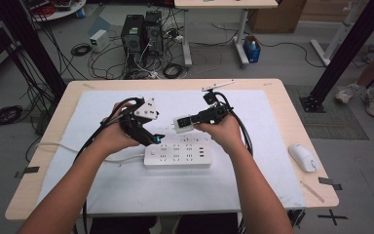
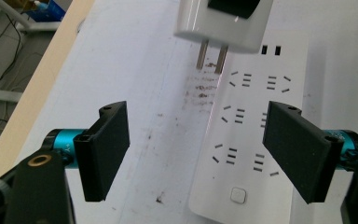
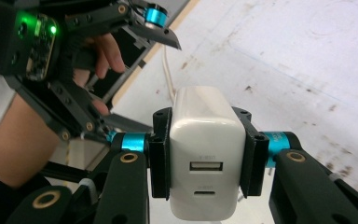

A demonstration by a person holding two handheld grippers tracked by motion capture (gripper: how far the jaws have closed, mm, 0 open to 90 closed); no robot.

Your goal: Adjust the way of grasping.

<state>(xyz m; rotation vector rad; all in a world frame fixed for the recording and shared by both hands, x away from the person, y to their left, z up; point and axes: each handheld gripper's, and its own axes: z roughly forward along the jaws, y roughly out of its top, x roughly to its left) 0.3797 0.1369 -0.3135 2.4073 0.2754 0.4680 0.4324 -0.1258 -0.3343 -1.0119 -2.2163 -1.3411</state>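
On the left of the high view, the left gripper (image 1: 148,134) hangs over the near-left corner of the white power strip (image 1: 177,156), which lies flat on the white mat (image 1: 126,185) covering the tabletop (image 1: 292,122). Its jaws stand moderately apart with nothing between them. The left gripper view adds what the high view lacks: the strip's rows of sockets and its small square button (image 2: 237,194), dark scuff marks on the mat beside it, and the charger's two metal prongs (image 2: 211,57) bare in the air above the strip's far end.

To the right, the right gripper (image 1: 185,122) is clamped on the white USB charger (image 1: 182,122), held just above the strip's far edge and apart from it, a short way from the left gripper. The right gripper view shows the black pads (image 3: 161,154) pressed against both sides of the charger (image 3: 205,154), whose rear face carries two USB ports (image 3: 207,166).

At the far right of the tabletop lies a white mouse (image 1: 303,157).
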